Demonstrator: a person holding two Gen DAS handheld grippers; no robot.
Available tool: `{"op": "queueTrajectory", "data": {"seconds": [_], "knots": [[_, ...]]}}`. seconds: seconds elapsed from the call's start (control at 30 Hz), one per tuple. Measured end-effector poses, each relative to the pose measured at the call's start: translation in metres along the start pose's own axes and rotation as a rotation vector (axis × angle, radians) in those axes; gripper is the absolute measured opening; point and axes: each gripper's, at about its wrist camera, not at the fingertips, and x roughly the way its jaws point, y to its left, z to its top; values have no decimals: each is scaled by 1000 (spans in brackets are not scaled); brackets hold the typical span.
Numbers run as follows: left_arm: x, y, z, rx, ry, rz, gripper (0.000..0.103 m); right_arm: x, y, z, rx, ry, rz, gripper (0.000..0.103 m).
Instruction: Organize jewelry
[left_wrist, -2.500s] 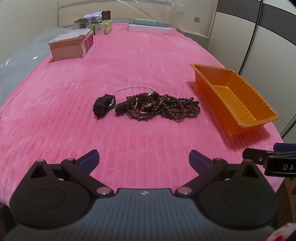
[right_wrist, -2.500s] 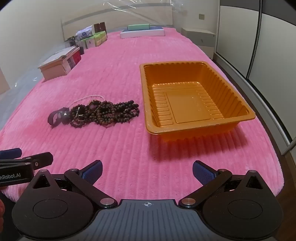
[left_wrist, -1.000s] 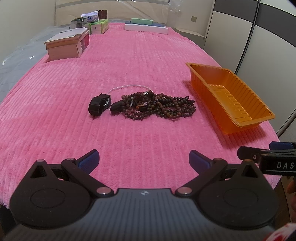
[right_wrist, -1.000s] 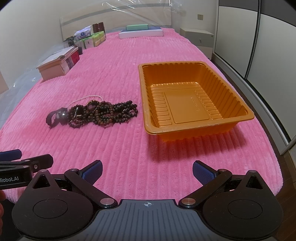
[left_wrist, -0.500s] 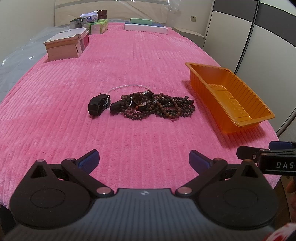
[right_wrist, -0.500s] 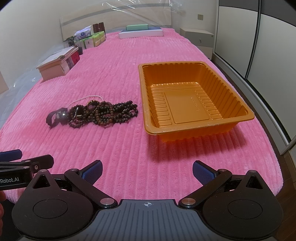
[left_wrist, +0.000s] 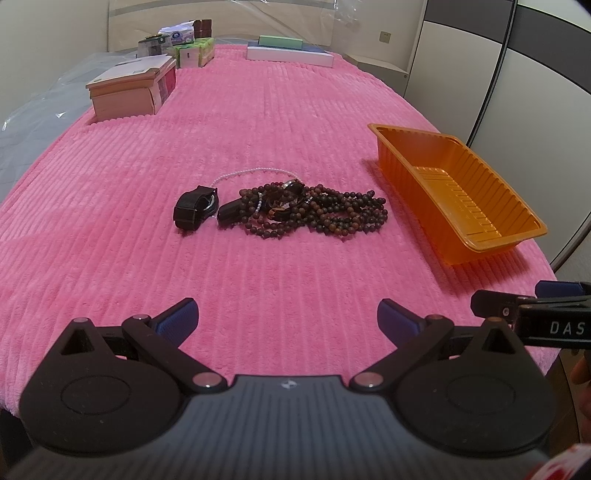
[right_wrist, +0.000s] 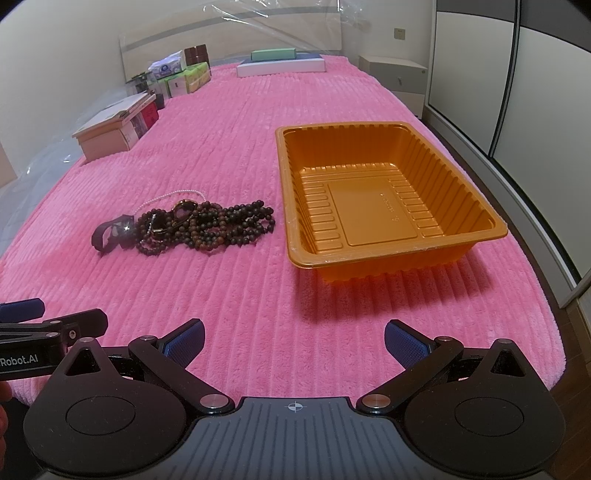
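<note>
A heap of dark brown bead strands (left_wrist: 325, 216) (right_wrist: 218, 225) lies on the pink ribbed bedspread, tangled with a thin pearl chain (left_wrist: 255, 171) and a black watch (left_wrist: 194, 208) (right_wrist: 110, 234) at its left end. An empty orange plastic tray (left_wrist: 480, 236) (right_wrist: 295, 243) stands to the right of the heap. My left gripper (left_wrist: 286, 321) is open and empty, well short of the heap. My right gripper (right_wrist: 293, 341) is open and empty, short of the tray's near rim. Each gripper shows at the edge of the other's view.
A pinkish box (left_wrist: 129, 92) (right_wrist: 110, 133) sits at the far left of the bed. Small cartons (left_wrist: 192, 51) and a flat white and green box (left_wrist: 291, 51) stand near the headboard. Wardrobe doors (right_wrist: 517, 92) run along the right; the bed's edge is near.
The left wrist view has pulled back slightly, so the heap and tray sit a little farther off. The right gripper has barely moved. Both stay open.
</note>
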Motion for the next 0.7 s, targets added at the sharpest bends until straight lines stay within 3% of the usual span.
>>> {"op": "queueTrajectory", "data": {"seconds": [0.7], "knots": [[2, -4, -1, 2, 6, -3, 102, 1, -2, -1, 5, 3, 3, 103]]}}
